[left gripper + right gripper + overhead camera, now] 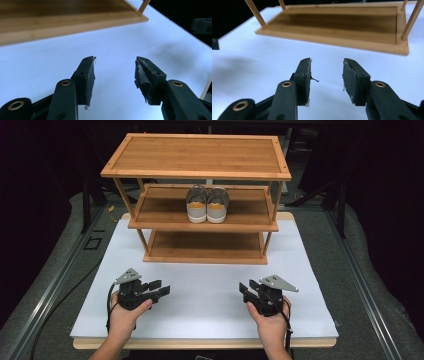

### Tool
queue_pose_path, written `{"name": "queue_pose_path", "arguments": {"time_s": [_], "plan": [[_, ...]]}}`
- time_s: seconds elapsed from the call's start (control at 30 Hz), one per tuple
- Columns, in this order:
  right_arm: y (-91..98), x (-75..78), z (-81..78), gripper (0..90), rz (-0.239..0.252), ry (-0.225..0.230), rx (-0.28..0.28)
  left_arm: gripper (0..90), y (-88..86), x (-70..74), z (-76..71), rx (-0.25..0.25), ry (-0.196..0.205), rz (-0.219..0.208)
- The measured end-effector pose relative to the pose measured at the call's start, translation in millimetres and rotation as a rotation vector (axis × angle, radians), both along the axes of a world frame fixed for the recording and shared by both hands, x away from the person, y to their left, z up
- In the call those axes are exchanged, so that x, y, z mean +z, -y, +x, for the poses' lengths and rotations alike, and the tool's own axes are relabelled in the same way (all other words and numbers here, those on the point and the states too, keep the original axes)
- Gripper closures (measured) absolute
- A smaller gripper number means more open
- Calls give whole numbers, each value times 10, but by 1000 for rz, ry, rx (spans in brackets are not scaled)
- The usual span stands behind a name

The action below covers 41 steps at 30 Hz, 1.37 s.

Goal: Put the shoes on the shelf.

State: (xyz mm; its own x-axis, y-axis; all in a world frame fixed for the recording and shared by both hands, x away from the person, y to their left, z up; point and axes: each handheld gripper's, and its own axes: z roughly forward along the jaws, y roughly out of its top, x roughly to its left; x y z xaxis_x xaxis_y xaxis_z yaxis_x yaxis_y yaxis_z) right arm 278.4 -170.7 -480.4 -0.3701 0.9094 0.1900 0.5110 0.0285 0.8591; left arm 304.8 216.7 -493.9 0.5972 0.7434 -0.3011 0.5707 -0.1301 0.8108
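I have both tools low over the white-topped desk (pixel 200 295), near its front edge, each pointing inward at the other across bare surface. The left tool (pixel 162 289) stands with its jaws wide apart and nothing between them; in the left gripper view I see only white desk through the gap between the worn black pads (pixel 90 75). The right tool (pixel 245 290) is much the same, jaws parted a good way and empty, with the desk showing between its pads (pixel 352 75) in the right gripper view. Beyond them stands the three-tier bamboo shoe rack (pixel 200 170), and on its middle shelf, about centred, sits the pair of grey canvas shoes with orange lining and white soles (pixel 207 205), side by side, touching, heels toward me. The top and bottom shelves are bare. Both tools are well apart from the shoes and touch nothing, so I judge this to be a resting or parked stage: either the shoes are already placed and the hands have come to rest, or the reach for them has not begun. If the shoes are to be handled, the next move calls for lifting the tools, carrying them forward under the top shelf, and closing each on a heel, taking care not to knock the slim uprights of the rack.
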Motion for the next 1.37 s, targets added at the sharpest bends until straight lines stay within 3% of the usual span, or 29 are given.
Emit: {"name": "queue_pose_path", "arguments": {"time_s": [0.13, 0.33, 0.57, 0.7, 0.83, 0.97, 1.07, 1.27, 1.37], "plan": [[31, -139, -8, 569, -15, -9, 8, 492, -31, -105, -8, -19, -17, -21], [20, -305, 13, 573, -82, -35, 62, 504, -19, -271, 3, -63, -23, 29], [-5, -402, 34, 565, -94, -43, 89, 500, -18, -355, 38, -33, -10, 72], [-45, -439, 58, 522, -102, -46, 111, 487, 1, -408, 54, -57, 4, 84], [-82, -477, 79, 510, -135, -59, 126, 478, 77, -458, 50, -76, -14, 96], [-125, -533, 120, 475, -126, -89, 141, 475, 162, -496, 45, -106, -19, 128], [-137, -527, 130, 480, -123, -84, 148, 471, 204, -513, 47, -115, -3, 157], [-127, -521, 135, 481, -106, -73, 135, 447, 202, -508, 47, -120, 25, 150], [-122, -516, 146, 463, -94, -87, 139, 446, 195, -496, 56, -101, 3, 141]]}}
